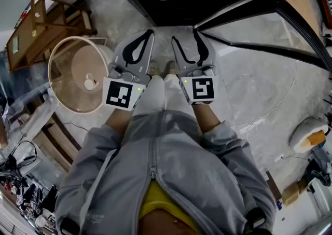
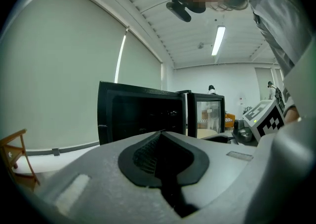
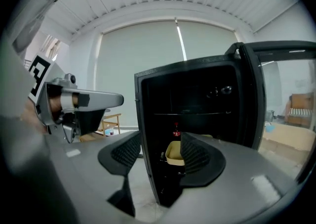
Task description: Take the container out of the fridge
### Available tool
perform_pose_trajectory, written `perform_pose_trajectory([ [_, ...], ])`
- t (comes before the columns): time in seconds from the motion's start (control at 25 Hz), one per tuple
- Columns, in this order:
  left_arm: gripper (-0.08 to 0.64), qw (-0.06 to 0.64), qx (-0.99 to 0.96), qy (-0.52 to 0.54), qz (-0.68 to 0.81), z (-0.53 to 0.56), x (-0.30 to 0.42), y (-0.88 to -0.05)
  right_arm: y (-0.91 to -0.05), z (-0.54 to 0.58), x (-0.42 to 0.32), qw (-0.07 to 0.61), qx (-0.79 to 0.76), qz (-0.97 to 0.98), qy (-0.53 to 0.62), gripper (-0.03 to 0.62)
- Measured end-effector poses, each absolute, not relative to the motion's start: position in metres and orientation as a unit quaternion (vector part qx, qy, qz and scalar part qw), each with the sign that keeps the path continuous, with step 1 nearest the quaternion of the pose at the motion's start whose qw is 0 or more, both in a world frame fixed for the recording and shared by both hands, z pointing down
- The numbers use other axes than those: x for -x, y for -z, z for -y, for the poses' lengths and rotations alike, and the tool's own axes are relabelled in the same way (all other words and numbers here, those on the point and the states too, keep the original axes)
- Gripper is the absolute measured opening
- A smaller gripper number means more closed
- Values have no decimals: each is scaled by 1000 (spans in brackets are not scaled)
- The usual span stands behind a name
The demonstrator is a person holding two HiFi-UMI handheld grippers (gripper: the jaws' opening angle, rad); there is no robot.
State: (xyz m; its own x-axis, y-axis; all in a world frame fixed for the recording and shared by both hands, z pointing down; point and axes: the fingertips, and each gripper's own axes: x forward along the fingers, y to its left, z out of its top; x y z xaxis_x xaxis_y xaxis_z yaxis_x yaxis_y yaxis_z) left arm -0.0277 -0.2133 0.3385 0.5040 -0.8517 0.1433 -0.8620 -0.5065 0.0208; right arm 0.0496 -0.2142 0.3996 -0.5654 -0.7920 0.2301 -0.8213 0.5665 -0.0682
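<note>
Container (image 3: 173,153) upright inside open fridge (image 3: 187,69), long axis unclear

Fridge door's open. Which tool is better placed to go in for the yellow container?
Right. The right tool has its jaws apart, with the yellow container showing between them inside the open fridge. The left tool is shut, and its view shows no container.

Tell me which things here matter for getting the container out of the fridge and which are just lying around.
For the job: fridge, door open; yellow container inside it; right gripper, open and empty; left gripper, shut.
Just lying about: round fan; wooden chair.
</note>
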Motion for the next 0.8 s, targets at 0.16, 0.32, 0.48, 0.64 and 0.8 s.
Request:
perform_pose_trajectory([
  [0.16,6,46,-871,-53,487,223,35,-354,-424,224,-37,93,-465,875,-94,238],
  [0.32,6,45,-880,-56,470,233,40,-373,-440,238,-28,101,-471,872,-86,245],
  [0.48,6,51,-883,-52,463,246,45,-397,-463,254,-21,98,-483,865,-94,250],
  [0.64,6,43,-890,-42,451,255,45,-418,-489,267,-19,104,-489,861,-93,259],
  [0.8,6,59,-887,-36,456,264,53,-446,-510,282,-9,111,-491,860,-82,268],
])
